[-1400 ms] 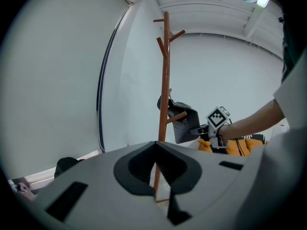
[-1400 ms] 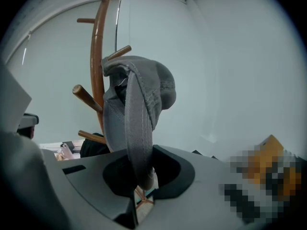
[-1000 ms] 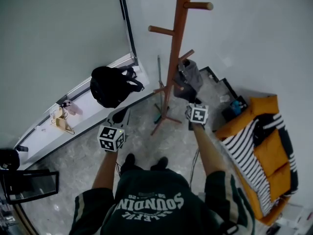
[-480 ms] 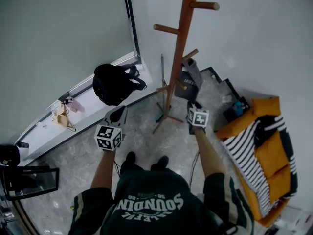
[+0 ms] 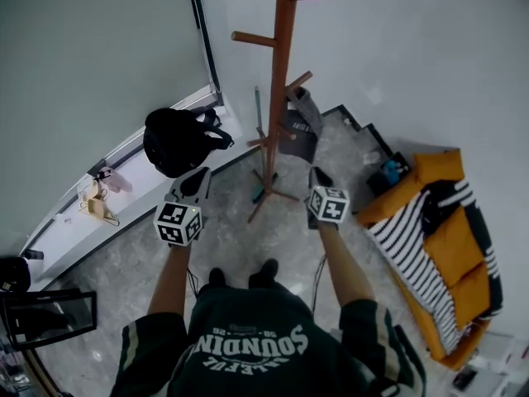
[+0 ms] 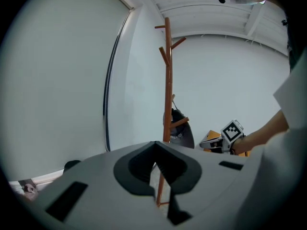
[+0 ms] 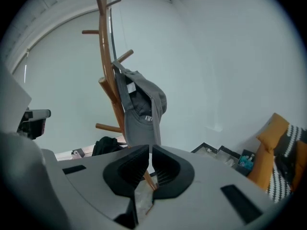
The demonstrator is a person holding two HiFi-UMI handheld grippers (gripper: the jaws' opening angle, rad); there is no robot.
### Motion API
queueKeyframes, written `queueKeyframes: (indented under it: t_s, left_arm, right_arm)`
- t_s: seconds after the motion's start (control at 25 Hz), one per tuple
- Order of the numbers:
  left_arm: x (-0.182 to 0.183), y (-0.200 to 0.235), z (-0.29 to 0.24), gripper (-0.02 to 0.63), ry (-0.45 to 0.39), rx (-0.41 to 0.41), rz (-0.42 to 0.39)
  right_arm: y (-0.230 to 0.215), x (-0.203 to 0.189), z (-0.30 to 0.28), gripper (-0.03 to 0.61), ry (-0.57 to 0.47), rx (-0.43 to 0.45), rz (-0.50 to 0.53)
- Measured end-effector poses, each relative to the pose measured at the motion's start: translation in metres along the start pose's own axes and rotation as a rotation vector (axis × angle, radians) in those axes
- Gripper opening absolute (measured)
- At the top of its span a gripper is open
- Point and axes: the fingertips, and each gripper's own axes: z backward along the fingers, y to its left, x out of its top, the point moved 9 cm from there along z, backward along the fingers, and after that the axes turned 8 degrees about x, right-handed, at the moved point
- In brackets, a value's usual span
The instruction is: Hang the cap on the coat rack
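The grey cap (image 5: 299, 122) hangs from a low peg of the wooden coat rack (image 5: 277, 98). It drapes against the right side of the rack's pole, crown toward the wall and strap side facing the person. The right gripper (image 5: 316, 174) is held on the near side of the rack, below the cap and pointing up at it, close to it but apart from it. In the right gripper view the cap (image 7: 139, 109) fills the space straight above the gripper (image 7: 150, 150). The jaws are closing, all but together, and nothing is between them; only floor and the rack's lower stem show through the thin slit. The left gripper (image 5: 195, 180) is held to the left of the rack, near its foot and well away from the cap. Its jaws meet at the tips and hold nothing, and its own view looks past them at the rack's pole (image 6: 167, 80), with the cap (image 6: 181, 128) low on the pole's right. Nothing stands between the right gripper and the cap. A thin green-handled tool (image 5: 258, 139) leans just left of the rack's pole, its lower end by the splayed feet. Farther left of the rack a black backpack (image 5: 178, 141) sits on a white ledge (image 5: 124, 188) along the window wall, with a few small items beyond it. To the right of the rack, low dark boxes (image 5: 368, 151) lie by the wall. Beyond them is an orange sofa (image 5: 450, 246) with a black-and-white striped cloth (image 5: 405, 238) draped over it. The person's dark shoes (image 5: 241, 273) stand on the marbled floor in front of the rack.
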Motion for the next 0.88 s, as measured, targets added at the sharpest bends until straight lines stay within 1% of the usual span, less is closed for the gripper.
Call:
queueKeyframes:
  t_s: [0.12,0.32,0.4,0.52,0.56,0.76,0.88]
  left_arm:
    - [0.003,-0.004,-0.002,-0.001,-0.015,-0.037,-0.005]
    - [0.005,-0.012,0.001,-0.001,-0.043,-0.116,-0.015]
    - [0.004,-0.012,0.007,-0.001,-0.054,-0.145,-0.021]
    - [0.002,-0.01,0.017,0.0,-0.068,-0.184,-0.029]
    - [0.001,-0.009,0.021,0.0,-0.073,-0.197,-0.033]
    - [-0.004,-0.006,0.04,0.0,-0.091,-0.258,-0.047]
    - [-0.005,-0.007,0.05,-0.002,-0.101,-0.296,-0.057]
  right_arm:
    - [0.018,0.007,0.021,0.006,-0.055,0.017,0.01]
    - [0.056,0.021,0.058,0.0,-0.156,0.02,0.058]
    - [0.075,0.025,0.072,0.0,-0.182,0.017,0.092]
    - [0.108,0.025,0.09,0.0,-0.193,0.011,0.185]
    - [0.118,0.023,0.095,0.0,-0.199,0.005,0.202]
    - [0.162,0.012,0.119,0.0,-0.25,-0.039,0.18]
    - [0.183,0.003,0.132,0.0,-0.259,-0.072,0.175]
